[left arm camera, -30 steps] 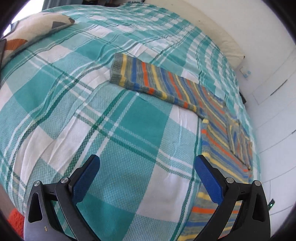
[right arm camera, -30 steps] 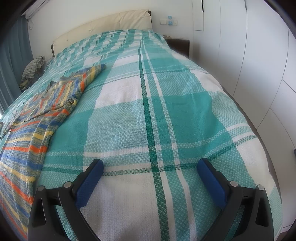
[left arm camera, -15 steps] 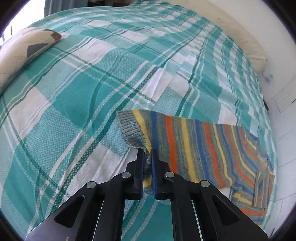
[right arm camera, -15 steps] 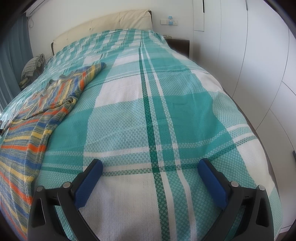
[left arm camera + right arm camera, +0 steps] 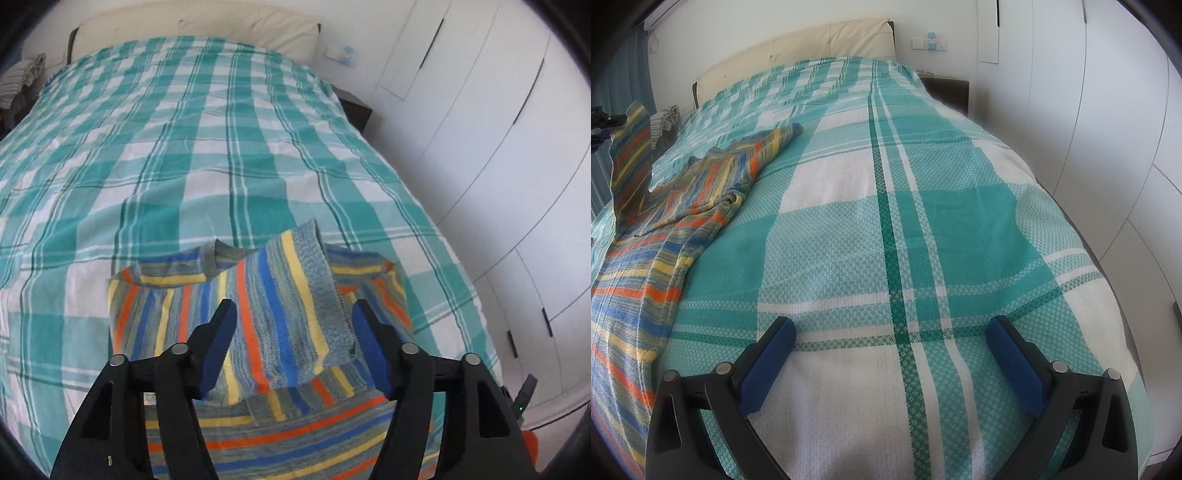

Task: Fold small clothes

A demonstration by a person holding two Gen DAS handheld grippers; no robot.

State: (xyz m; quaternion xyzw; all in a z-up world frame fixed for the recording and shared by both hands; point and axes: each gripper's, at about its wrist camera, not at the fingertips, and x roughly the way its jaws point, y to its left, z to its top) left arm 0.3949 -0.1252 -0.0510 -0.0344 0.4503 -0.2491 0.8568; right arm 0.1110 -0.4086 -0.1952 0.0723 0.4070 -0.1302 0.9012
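What moved: half a second ago the left tongs pinched the cuff of the sleeve, out flat on the bed. Now the sleeve lies folded across the front of the sweater. The right wrist view looks the same as before.

Left tongs: the left gripper is opening. The sleeve sits under the gap, but the blue pads do not press on it. It holds nothing.

Right tongs: the right gripper is wide open and holds nothing. Only the bedspread shows between its pads.

Where the sweater is: in the left wrist view the striped sweater fills the bottom middle of the frame, neck toward the top. In the right wrist view it lies along the left edge, with its other sleeve stretched out toward the upper middle. A striped flap stands up at the far left there; I cannot tell why.

Step now: I think this is letting go of the first folded sleeve.

How to do it well: lift the left tongs straight away so the knit does not catch and pull back. Check that the sleeve lies flat and stays inside the sweater's sides.

What is left: the other sleeve looks not folded yet. The right tongs are nearer to it. Pinch it close to the cuff and lay it across the same way.
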